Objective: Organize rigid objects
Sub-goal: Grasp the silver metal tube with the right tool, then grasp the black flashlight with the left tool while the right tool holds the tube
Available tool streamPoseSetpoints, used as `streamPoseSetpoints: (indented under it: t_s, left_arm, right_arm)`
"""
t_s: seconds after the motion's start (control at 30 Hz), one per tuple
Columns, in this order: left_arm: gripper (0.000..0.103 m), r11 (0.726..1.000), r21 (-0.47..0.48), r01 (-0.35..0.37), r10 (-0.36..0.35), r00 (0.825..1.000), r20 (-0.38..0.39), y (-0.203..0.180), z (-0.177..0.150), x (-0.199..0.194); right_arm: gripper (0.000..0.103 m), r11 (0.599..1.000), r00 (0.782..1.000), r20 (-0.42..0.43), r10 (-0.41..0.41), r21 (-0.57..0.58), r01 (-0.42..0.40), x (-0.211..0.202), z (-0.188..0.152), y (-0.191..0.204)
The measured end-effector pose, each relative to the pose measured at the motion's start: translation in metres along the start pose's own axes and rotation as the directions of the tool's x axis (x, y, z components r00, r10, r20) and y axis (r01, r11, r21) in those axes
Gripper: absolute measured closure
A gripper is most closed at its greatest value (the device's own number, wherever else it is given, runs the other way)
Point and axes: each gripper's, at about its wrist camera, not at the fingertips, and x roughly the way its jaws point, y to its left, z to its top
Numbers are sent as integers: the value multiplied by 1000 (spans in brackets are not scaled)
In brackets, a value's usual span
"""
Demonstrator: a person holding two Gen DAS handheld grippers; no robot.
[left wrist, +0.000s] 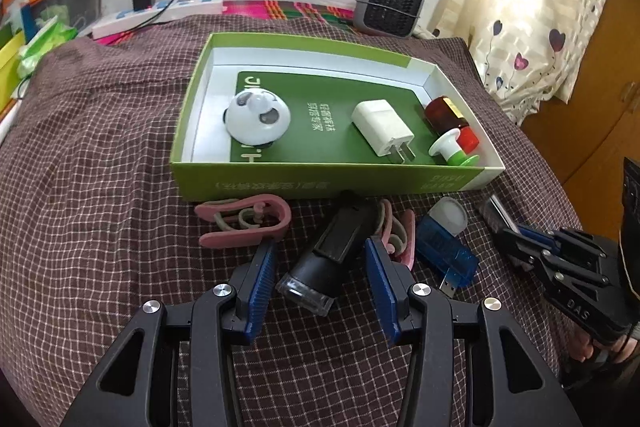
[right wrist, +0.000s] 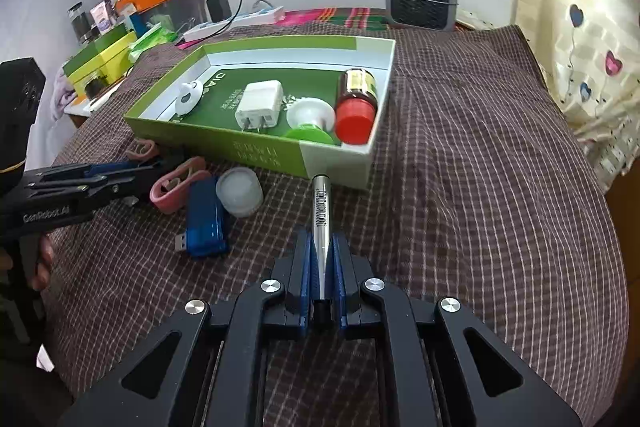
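Inside the green box (right wrist: pixel 256 151) lie charger (right wrist: pixel 259 105), bottle (right wrist: pixel 356 103), plunger (right wrist: pixel 310 121).

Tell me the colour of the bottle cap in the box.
Red; the bottle cap shows best in the right wrist view.

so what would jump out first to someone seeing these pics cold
Probably the green box in mid-table, holding a white charger and a red-capped brown bottle. Next, the right gripper shut on a silver pen in front of the box, and the left gripper open around a black pocket microscope.
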Motion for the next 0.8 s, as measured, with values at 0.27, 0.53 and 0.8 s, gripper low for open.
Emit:
streamPoseSetpoints:
  t_s: [0.27,0.53,0.8]
  left_arm:
    - [59,999,33,-36,36,999,9,-7,2,3]
    - [59,994,70,-84,83,996,19,-15,1,7]
    - [74,993,61,-103,101,995,25,-15,0,5]
  right_arm:
    - [92,1000,1000,2,-13,9,13,-6,-7,2]
    - [92,1000,1000,5,-21,6,21,-5,-8,4]
    - [92,1000,1000,8,-16,12,16,-5,-10,4]
